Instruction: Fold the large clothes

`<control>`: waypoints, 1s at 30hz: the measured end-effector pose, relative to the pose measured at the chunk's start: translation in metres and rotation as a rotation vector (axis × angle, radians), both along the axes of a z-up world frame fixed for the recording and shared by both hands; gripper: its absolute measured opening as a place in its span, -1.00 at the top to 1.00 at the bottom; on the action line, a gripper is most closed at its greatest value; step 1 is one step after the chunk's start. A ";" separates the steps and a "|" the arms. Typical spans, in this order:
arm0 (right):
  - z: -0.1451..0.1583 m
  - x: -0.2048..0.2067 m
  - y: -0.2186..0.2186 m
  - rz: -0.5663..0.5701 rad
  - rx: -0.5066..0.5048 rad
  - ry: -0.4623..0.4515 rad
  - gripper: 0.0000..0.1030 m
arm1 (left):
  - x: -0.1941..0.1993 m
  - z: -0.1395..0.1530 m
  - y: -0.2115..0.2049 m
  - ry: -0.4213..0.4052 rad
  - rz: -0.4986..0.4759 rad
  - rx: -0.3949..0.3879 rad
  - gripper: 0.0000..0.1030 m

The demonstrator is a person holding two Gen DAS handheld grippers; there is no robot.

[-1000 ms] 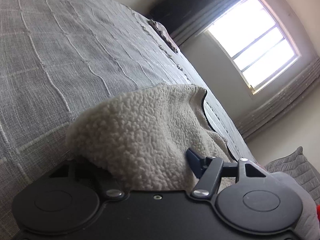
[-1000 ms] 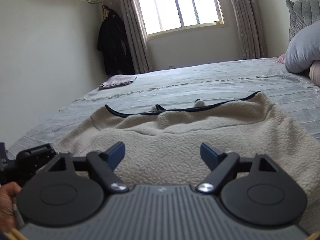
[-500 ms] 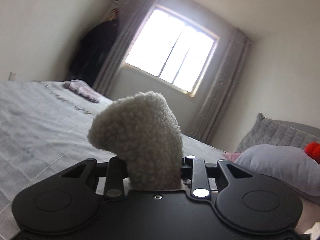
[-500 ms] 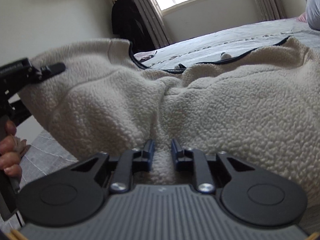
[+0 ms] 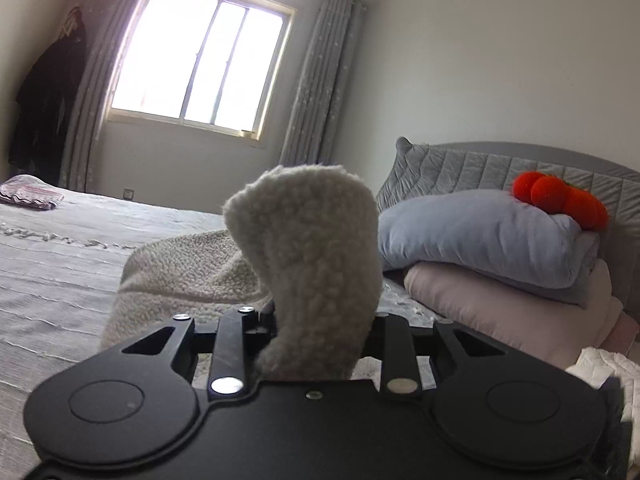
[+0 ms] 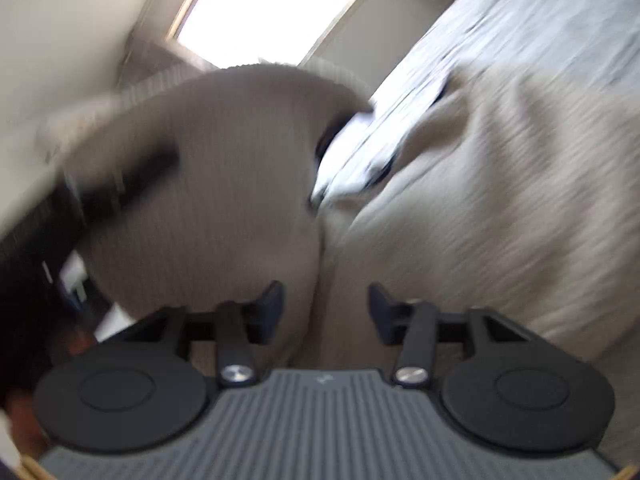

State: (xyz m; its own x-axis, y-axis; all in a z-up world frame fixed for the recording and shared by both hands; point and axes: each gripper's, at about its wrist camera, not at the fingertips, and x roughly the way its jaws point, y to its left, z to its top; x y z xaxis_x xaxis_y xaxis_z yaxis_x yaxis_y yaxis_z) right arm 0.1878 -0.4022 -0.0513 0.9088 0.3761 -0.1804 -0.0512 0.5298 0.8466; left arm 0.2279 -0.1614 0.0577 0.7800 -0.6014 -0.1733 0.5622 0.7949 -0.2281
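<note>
A cream fleece garment [image 5: 316,248] lies on the grey bedspread [image 5: 60,272]. My left gripper [image 5: 320,320] is shut on a thick fold of it, which stands up between the jaws and hides the fingertips. The rest of the fleece trails down to the bed behind. The right wrist view is tilted and blurred. There my right gripper [image 6: 326,306] has its jaws opening, and a crease of the fleece [image 6: 500,184] sits in the gap without the pads pressing on it. The left gripper shows as a dark blur at the left, holding up a flap.
Stacked blue-grey and pink pillows [image 5: 480,236] with a red plush toy [image 5: 560,200] lie against the headboard at the right. A folded cloth [image 5: 28,196] rests on the far left of the bed. Dark clothes [image 5: 44,96] hang beside the window [image 5: 200,60].
My left gripper closed on the fleece, lifted it off the bed and rolled level. My right gripper shut on a fleece crease, then its jaws spread apart again as the view rolled.
</note>
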 end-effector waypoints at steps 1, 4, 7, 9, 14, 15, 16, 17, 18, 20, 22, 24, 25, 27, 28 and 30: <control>-0.001 -0.006 -0.015 -0.025 0.042 -0.003 -0.02 | -0.001 -0.007 -0.010 0.018 -0.021 0.015 0.40; -0.009 -0.020 -0.050 -0.063 0.148 0.003 -0.19 | -0.003 -0.028 -0.034 0.059 -0.121 0.124 0.40; -0.018 -0.026 -0.073 -0.057 0.198 0.054 -0.43 | -0.010 -0.049 -0.053 0.051 -0.248 0.295 0.37; -0.025 -0.022 -0.083 -0.023 0.277 0.070 -0.45 | -0.014 -0.050 -0.053 0.026 -0.261 0.320 0.37; -0.033 0.005 -0.103 0.045 0.493 0.057 -0.78 | -0.011 -0.039 -0.029 0.042 -0.241 0.222 0.36; -0.030 0.011 -0.105 0.056 0.497 0.068 -0.78 | -0.010 -0.038 -0.022 0.044 -0.236 0.193 0.36; -0.025 0.020 -0.106 0.070 0.494 0.079 -0.78 | -0.010 -0.037 -0.015 0.049 -0.236 0.164 0.36; -0.020 0.032 -0.106 0.084 0.485 0.100 -0.78 | -0.009 -0.035 -0.009 0.055 -0.239 0.139 0.36; -0.015 0.045 -0.104 0.091 0.470 0.127 -0.78 | -0.008 -0.034 -0.003 0.060 -0.242 0.115 0.36; -0.005 0.065 -0.096 0.094 0.422 0.192 -0.78 | -0.007 -0.034 0.004 0.068 -0.244 0.082 0.36; 0.013 0.083 -0.084 0.113 0.362 0.225 -0.77 | -0.007 -0.031 0.008 0.071 -0.249 0.072 0.36; 0.031 0.093 -0.076 0.145 0.324 0.199 -0.76 | -0.004 -0.030 0.010 0.076 -0.262 0.073 0.36; 0.038 0.105 -0.073 0.153 0.302 0.195 -0.76 | -0.003 -0.029 0.009 0.075 -0.271 0.077 0.35; 0.047 0.126 -0.074 0.145 0.236 0.204 -0.77 | -0.001 -0.027 0.006 0.066 -0.282 0.093 0.35; 0.050 0.132 -0.075 0.136 0.207 0.188 -0.77 | 0.002 -0.026 0.004 0.066 -0.285 0.096 0.34; 0.056 0.144 -0.085 0.126 0.173 0.116 -0.74 | 0.005 -0.026 -0.003 0.057 -0.287 0.099 0.34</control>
State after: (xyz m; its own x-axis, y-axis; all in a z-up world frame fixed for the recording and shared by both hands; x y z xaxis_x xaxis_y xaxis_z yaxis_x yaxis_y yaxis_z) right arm 0.3314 -0.4874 0.0046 0.8295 0.5199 -0.2040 -0.0051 0.3723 0.9281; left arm 0.2333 -0.1640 0.0322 0.5680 -0.7737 -0.2808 0.7554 0.6254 -0.1953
